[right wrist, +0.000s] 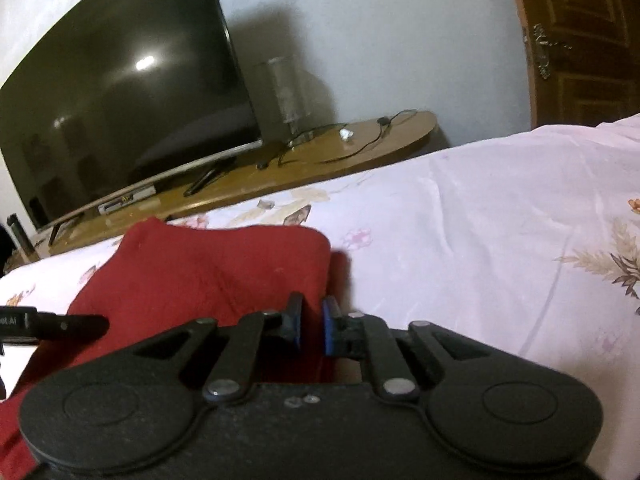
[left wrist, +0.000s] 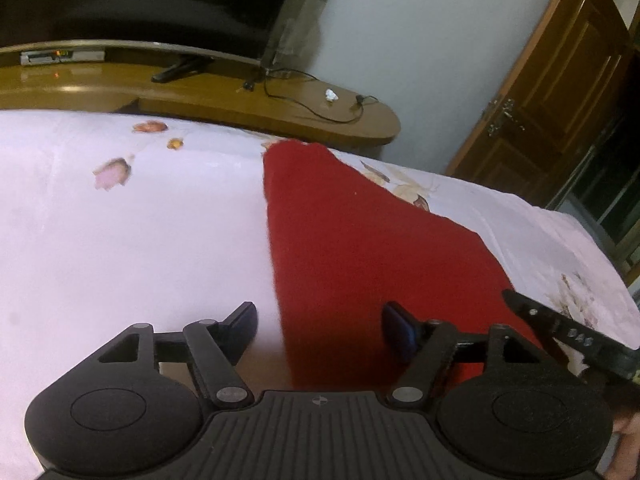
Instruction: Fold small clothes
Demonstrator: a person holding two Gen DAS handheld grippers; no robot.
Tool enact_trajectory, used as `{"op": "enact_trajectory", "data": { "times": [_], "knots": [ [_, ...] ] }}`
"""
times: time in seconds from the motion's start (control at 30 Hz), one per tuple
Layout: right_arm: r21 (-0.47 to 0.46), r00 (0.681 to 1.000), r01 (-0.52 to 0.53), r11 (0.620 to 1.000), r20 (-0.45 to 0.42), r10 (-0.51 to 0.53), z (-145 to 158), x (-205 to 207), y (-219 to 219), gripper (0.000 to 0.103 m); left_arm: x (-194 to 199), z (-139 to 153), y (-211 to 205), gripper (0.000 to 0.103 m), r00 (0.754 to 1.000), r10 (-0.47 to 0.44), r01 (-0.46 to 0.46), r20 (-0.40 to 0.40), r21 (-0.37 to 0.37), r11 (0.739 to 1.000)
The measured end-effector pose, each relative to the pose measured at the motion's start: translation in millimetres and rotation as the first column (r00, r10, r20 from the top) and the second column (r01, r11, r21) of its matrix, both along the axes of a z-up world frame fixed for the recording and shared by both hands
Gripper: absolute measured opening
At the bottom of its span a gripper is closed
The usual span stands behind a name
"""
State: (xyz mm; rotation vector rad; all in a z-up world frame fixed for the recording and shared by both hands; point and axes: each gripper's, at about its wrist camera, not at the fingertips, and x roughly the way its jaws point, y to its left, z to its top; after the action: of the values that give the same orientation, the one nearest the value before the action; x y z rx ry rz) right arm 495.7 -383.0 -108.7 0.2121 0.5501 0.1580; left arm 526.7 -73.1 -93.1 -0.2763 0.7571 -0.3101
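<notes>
A dark red knit garment (left wrist: 360, 248) lies on the pale floral bedsheet (left wrist: 120, 240). The left claw (left wrist: 320, 326) gapes wide over its edge, holding nothing. At three o'clock, the right claw (right wrist: 312, 322) stands narrow, red cloth between its blue pads (right wrist: 329, 328); whether it grips, I cannot tell.

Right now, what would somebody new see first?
The dark red cloth garment jumps out, lying on the pale pink flowered bedsheet. Behind the bed, a big black flat television stands on a curved brown wooden stand. The right gripper stands nearly closed at the garment's edge.
</notes>
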Motion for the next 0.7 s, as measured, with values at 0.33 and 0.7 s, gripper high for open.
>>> {"op": "enact_trajectory", "data": {
  "times": [0.33,0.7],
  "knots": [
    [-0.037,0.988,-0.086,0.996,0.123,0.09,39.8,-5.6,11.3,0.03,10.1,32.0,-28.1,0.071,0.994,-0.038,0.024,0.106,0.129,0.991],
    [-0.222,0.986,-0.162,0.961,0.006,0.167,11.6,23.4,39.6,0.029,28.8,8.3,-36.5,0.079,0.999,-0.043,0.037,0.033,0.153,0.987]
  ]
}}
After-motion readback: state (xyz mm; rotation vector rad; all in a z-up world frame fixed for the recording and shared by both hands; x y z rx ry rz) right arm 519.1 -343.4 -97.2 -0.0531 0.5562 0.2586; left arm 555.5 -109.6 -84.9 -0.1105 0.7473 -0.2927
